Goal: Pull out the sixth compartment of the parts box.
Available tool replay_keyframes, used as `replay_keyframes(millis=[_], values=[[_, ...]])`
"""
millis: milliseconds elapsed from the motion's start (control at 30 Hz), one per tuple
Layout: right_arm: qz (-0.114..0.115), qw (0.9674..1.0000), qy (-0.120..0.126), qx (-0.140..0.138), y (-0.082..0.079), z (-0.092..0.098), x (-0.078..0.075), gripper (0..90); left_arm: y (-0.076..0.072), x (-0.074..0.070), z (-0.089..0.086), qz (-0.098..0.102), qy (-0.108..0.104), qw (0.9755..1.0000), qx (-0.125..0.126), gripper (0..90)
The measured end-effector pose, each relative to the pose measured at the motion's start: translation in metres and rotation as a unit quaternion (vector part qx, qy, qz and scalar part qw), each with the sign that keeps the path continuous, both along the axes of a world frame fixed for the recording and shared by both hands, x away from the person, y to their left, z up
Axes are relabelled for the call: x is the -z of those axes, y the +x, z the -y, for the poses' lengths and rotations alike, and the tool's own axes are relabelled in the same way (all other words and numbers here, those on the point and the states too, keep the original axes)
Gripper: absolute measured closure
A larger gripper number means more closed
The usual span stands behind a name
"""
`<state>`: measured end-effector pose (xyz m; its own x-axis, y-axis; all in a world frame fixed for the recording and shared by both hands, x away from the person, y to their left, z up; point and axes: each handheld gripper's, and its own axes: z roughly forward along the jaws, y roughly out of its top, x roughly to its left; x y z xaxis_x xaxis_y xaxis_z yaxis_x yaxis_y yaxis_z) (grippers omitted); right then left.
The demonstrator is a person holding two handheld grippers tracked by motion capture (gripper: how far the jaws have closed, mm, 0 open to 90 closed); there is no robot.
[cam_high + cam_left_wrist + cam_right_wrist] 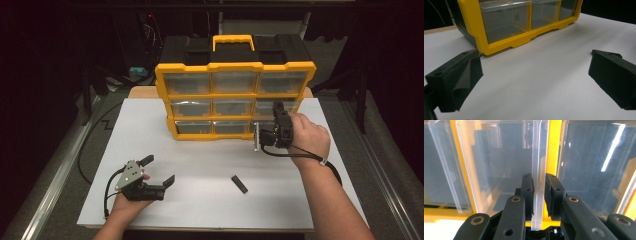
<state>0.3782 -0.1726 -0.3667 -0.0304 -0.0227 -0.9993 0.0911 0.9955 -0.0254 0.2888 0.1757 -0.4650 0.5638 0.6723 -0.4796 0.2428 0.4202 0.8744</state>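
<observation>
right gripper (539,192) clamps clear drawer lip (537,170) (drawer contents seemingly blurred); left gripper (156,171) wide, empty

Drawer organizer (235,97): stands upright at the far middle of the table (200,210), its drawer fronts facing the person; three rows of three drawers.

Right gripper (276,112): in front of the organizer's right column, at the middle row, jaws closed on the drawer's front lip (537,185) (the lip stands on edge between the two pads in the right gripper view).

Small bar (239,184): flat on the table, in front of the organizer, well apart from it, below its right half.

Left gripper (157,170): in front of the organizer's left end, well apart, low over the table, jaws spread with nothing between them.
</observation>
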Motion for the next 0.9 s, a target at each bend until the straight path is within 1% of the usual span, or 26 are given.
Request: replay_keyframes(millis=[33, 100, 133, 233, 267, 400, 467, 500, 533, 567, 600, 633, 667, 900], values=[[-0.002, 1.0000, 0.004, 0.002, -0.002, 0.000, 0.001, 79.5, 0.000, 0.000, 0.000, 0.000, -0.001, 1.0000, 0.000, 0.3], [0.000, 1.0000, -0.001, -0.003, -0.005, 0.001, 0.000, 79.5, 0.001, 0.000, 0.000, -0.001, -0.001, 1.0000, 0.000, 0.3], [0.001, 1.0000, -0.001, -0.003, -0.009, 0.001, 0.000, 79.5, 0.001, 0.000, 0.000, -0.001, -0.001, 1.0000, 0.001, 0.3], [-0.002, 1.0000, -0.002, -0.004, -0.013, 0.002, 0.000, 79.5, 0.000, 0.000, 0.000, -0.002, -0.002, 1.0000, 0.002, 0.3], [-0.002, 1.0000, 0.001, -0.005, -0.014, 0.002, 0.000, 79.5, 0.000, 0.000, 0.000, -0.002, -0.003, 1.0000, 0.001, 0.3], [-0.003, 1.0000, -0.002, -0.007, -0.023, 0.002, -0.001, 79.5, 0.000, 0.000, 0.000, -0.002, -0.003, 1.0000, 0.001, 0.3], [-0.002, 0.9999, -0.005, -0.010, -0.031, 0.003, -0.001, 79.6, 0.000, 0.000, 0.000, -0.003, -0.003, 1.0000, 0.001, 0.3], [-0.002, 0.9999, -0.005, -0.010, -0.031, 0.003, -0.001, 79.6, 0.000, 0.000, 0.000, -0.003, -0.003, 1.0000, 0.002, 0.3], [-0.004, 0.9999, 0.009, -0.010, -0.033, 0.004, 0.001, 79.6, 0.000, 0.000, 0.000, -0.004, -0.004, 1.0000, 0.002, 0.3], [-0.004, 0.9999, 0.004, -0.011, -0.036, 0.005, 0.000, 79.6, 0.000, 0.000, 0.000, -0.005, -0.005, 1.0000, 0.002, 0.4], [0.000, 0.9999, -0.003, -0.016, -0.038, 0.005, 0.000, 79.5, 0.000, 0.000, 0.000, -0.005, -0.004, 1.0000, 0.002, 0.3], [0.002, 0.9998, 0.002, -0.019, -0.042, 0.007, 0.001, 79.6, 0.000, 0.000, 0.001, -0.005, -0.003, 1.0000, 0.003, 0.3], [-0.004, 0.9999, 0.004, -0.015, -0.044, 0.007, 0.001, 79.6, 0.000, 0.001, 0.000, -0.005, -0.001, 1.0000, 0.004, 0.3], [0.002, 0.9997, 0.004, -0.022, -0.054, 0.007, 0.002, 79.6, 0.001, 0.001, 0.000, -0.005, -0.004, 1.0000, 0.002, 0.3]])
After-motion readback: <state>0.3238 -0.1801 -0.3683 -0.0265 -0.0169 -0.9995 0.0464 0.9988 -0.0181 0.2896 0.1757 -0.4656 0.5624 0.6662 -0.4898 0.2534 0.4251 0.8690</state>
